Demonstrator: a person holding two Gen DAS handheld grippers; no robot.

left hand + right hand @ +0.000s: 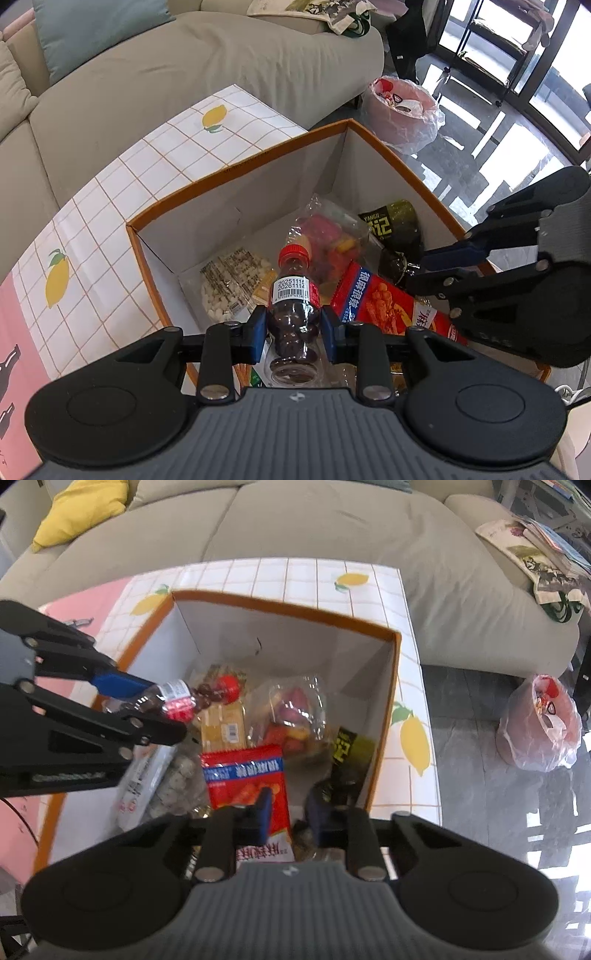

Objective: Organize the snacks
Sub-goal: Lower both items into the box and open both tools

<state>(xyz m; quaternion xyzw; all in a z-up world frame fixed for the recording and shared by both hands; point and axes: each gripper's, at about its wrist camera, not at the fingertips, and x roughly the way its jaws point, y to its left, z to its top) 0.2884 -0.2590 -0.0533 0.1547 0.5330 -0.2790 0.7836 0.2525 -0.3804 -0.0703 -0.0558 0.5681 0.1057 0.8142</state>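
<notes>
My left gripper (295, 325) is shut on a small clear bottle (293, 295) with a red cap, full of dark candies. It hangs over the orange-rimmed white box (236, 166). The right wrist view shows the same gripper (166, 709) and bottle (207, 692) at the box's left side. My right gripper (290, 808) hovers low in the box above a red snack packet (243, 771), jaws a narrow gap apart and clamping nothing; the view is blurred. In the box lie a clear bag of colourful sweets (291, 712), a dark packet (343, 749) and a bag of white nuts (229, 280).
The box (280, 605) stands on a low table under a lemon-print checked cloth (122, 192), close to its right edge. A beige sofa (166, 74) runs behind it. On the dark floor to the right stands a pink bin with a plastic liner (539, 720).
</notes>
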